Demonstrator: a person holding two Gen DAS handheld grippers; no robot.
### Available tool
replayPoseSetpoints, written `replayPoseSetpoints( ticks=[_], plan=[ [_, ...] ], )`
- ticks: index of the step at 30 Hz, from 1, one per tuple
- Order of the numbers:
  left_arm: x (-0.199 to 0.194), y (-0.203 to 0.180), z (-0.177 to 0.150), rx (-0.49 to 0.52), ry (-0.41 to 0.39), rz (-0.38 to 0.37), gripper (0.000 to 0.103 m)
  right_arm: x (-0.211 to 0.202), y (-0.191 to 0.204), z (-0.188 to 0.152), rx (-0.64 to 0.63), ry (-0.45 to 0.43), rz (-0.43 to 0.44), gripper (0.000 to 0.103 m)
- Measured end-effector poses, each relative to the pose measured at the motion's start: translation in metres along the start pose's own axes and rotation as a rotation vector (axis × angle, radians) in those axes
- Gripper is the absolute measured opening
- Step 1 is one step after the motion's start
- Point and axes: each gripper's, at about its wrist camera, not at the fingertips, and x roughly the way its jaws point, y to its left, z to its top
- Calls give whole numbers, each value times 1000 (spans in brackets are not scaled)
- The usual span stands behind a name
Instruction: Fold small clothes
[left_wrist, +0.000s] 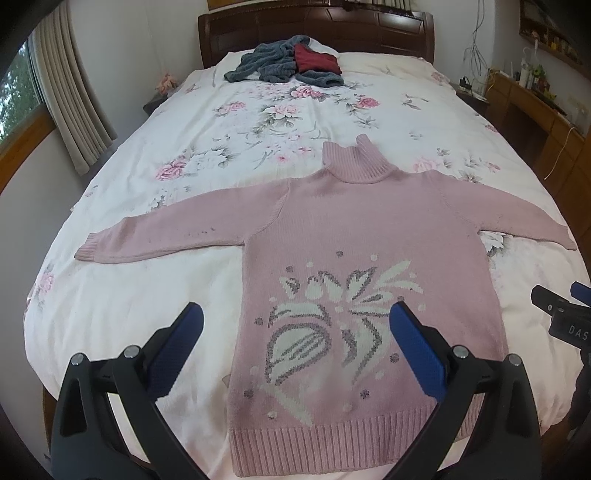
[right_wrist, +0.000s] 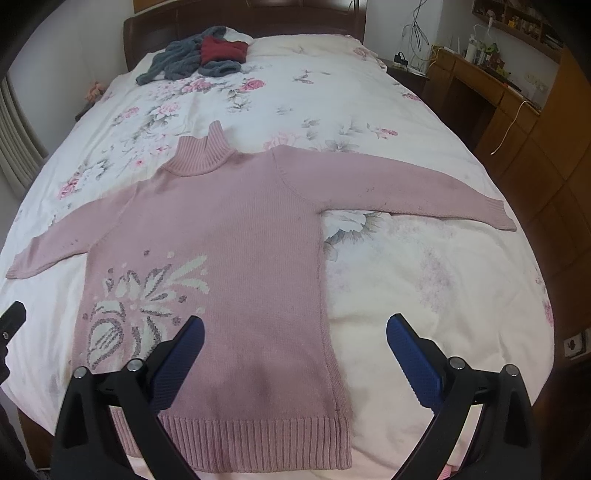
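A pink turtleneck sweater (left_wrist: 369, 229) (right_wrist: 229, 229) with a white and grey flower pattern lies flat on the bed, sleeves spread to both sides, ribbed hem nearest me. My left gripper (left_wrist: 295, 317) hovers open above the sweater's lower left part, nothing between its blue pads. My right gripper (right_wrist: 295, 328) hovers open over the lower right edge of the sweater, also holding nothing. The right gripper's black body (left_wrist: 561, 314) shows at the right edge of the left wrist view.
The bed (left_wrist: 184, 140) has a white floral cover. A pile of grey and dark red clothes (left_wrist: 291, 61) (right_wrist: 199, 55) lies near the dark wooden headboard (left_wrist: 317, 27). A wooden desk (right_wrist: 498, 92) with small items stands to the right, a curtained window (left_wrist: 59, 92) to the left.
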Motion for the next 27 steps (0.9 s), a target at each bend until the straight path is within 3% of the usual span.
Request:
replayPoseSetpoints(
  ticks=[27],
  plan=[
    [3,-2,3,11,3,16,100,6,-5,2,10,-4,-2,99]
  ],
)
